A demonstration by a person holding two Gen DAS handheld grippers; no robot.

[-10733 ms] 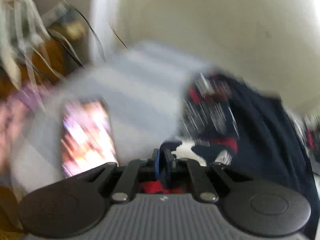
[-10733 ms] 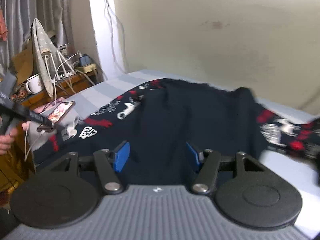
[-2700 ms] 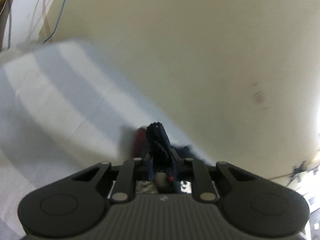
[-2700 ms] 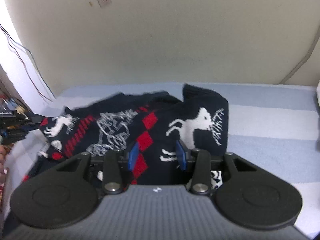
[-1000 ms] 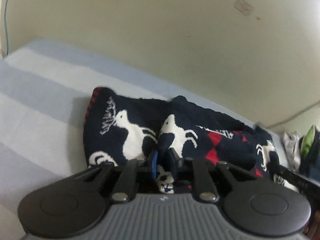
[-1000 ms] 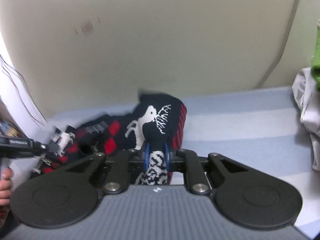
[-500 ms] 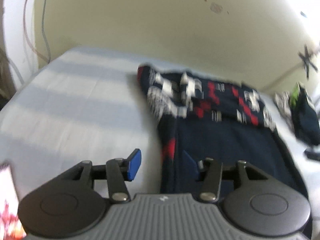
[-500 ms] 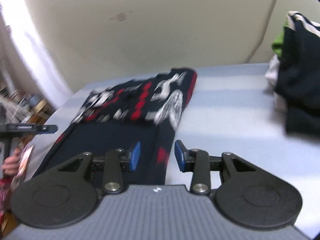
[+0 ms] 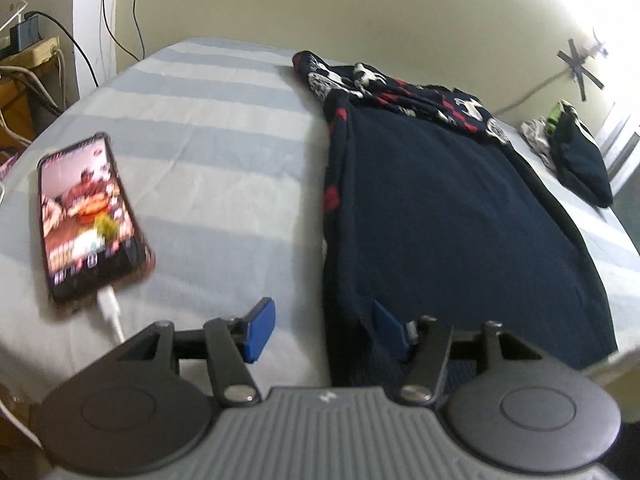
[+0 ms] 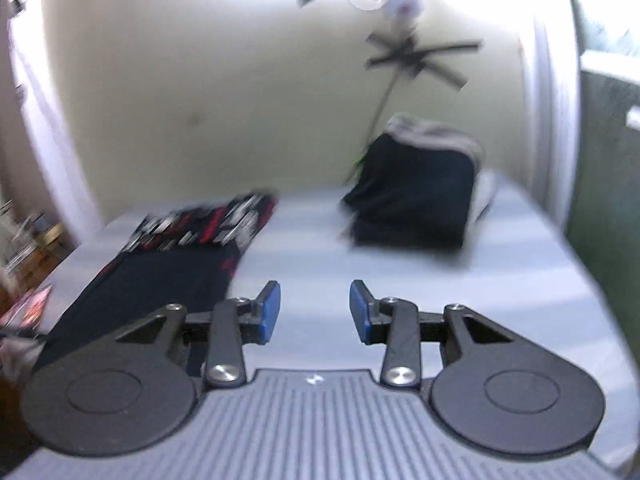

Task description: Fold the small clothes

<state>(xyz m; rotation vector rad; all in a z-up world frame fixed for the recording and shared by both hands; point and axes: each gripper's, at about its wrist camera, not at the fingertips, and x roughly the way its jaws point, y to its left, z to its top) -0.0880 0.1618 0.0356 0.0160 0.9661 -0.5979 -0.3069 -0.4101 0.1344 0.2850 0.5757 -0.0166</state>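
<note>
Two grippers are in my hands and both are empty at this moment, over a bed [image 9: 224, 152] that is taking up most of both views, with a sheet in pale blue and white stripes. On it a dark navy sweater [image 9: 448, 216] is lying flat, plain side up; its far end is folded over and is showing a pattern of white figures and red diamonds [image 9: 400, 92]. In the right wrist view the same sweater [image 10: 160, 276] is lying at the left, very blurred. A pile of other clothes [image 9: 576, 156] is sitting well apart from the sweater, near the far right corner of the bed, a dark piece on top of something pale; in the right view this pile [image 10: 412, 196] is standing against the cream wall [image 10: 224, 80]. A phone [image 9: 88, 212] with a lit screen is lying on the sheet to the left of the sweater, and a white cable [image 9: 110, 308] is plugged into its near end. My left gripper [image 9: 320, 328] is opening its jaws: the near left corner of the sweater is lying between and under them, but the blue pads are not pressing on it. My right gripper [image 10: 315, 312] is standing partly open over bare sheet, just to the right of the sweater's edge, with nothing between its blue pads [image 10: 269, 312].
</note>
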